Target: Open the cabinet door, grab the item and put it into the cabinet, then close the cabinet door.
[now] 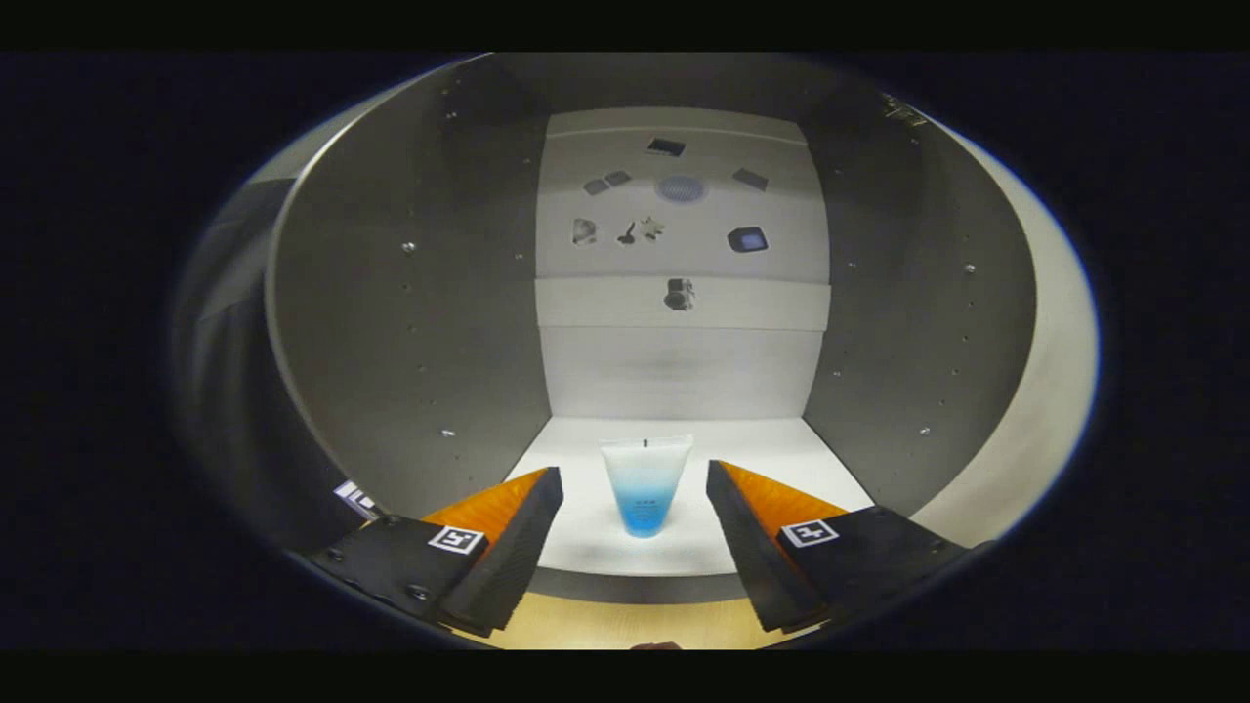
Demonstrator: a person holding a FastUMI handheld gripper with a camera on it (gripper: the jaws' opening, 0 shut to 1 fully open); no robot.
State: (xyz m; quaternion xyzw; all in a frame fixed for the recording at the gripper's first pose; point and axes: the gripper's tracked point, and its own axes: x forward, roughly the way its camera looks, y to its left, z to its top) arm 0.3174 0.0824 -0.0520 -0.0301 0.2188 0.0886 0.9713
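1. Your gripper (635, 517) is spread wide and holds nothing, its fingers touching nothing.
2. A tube (645, 485) stands cap-down between and just beyond them, near the front edge of the cabinet (410, 322) floor.

Setting: a staged test booth, not a lived-in home. A bare cabinet (410, 293) stands open, its grey side walls lined with rows of unused shelf-pin holes and a few screws, no shelves fitted. Its white floor (781, 459) carries a single tube (645, 483). Small sample objects (674, 205) are fixed in scattered order to the white back panel. A pale wooden surface (625, 625) lies in front.
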